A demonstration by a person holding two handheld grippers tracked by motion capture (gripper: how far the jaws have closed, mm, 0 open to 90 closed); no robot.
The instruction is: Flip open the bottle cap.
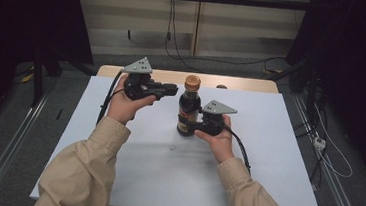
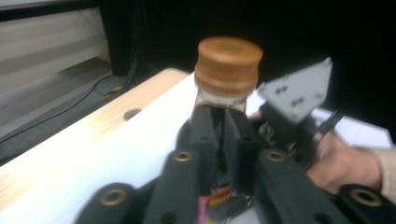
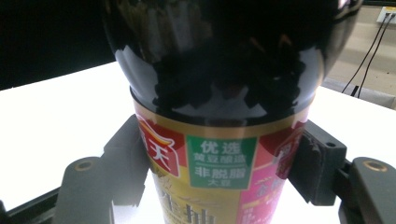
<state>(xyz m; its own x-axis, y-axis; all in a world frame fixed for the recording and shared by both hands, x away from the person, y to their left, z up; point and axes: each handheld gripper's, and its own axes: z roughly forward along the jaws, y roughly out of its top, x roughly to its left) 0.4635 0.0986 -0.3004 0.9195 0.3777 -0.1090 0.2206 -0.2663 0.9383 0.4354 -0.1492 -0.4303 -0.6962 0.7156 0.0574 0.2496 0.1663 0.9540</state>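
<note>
Bottle [image 1: 189, 111] of dark soy sauce stands upright near the middle of the white table [image 1: 259, 180], its brown cap [image 1: 192, 82] in place on the neck. The right gripper [image 1: 192, 126] grasps it low on the body: in the right gripper view both black pads press the printed label [image 3: 219, 163] from either side, so the steadying grip looks done. The left gripper [image 1: 172, 88] is held level at the height of the neck, just beside the bottle; in the left gripper view its jaws are clenched together, with nothing visibly between them, and the cap [image 2: 228, 65] rises just past their tips. Judged from this, the bottle is secured but the cap has not been taken in a grip or loosened — any opening is all left to do.

Hard to make out: the left gripper view is blurred, so whether the jaw tips touch the neck below the cap cannot be told. The bottle's base is cut off in the right gripper view, and its shoulder there is a dark glare. A small speck [image 1: 172, 146] on the table in front of the bottle is too small to identify.
</note>
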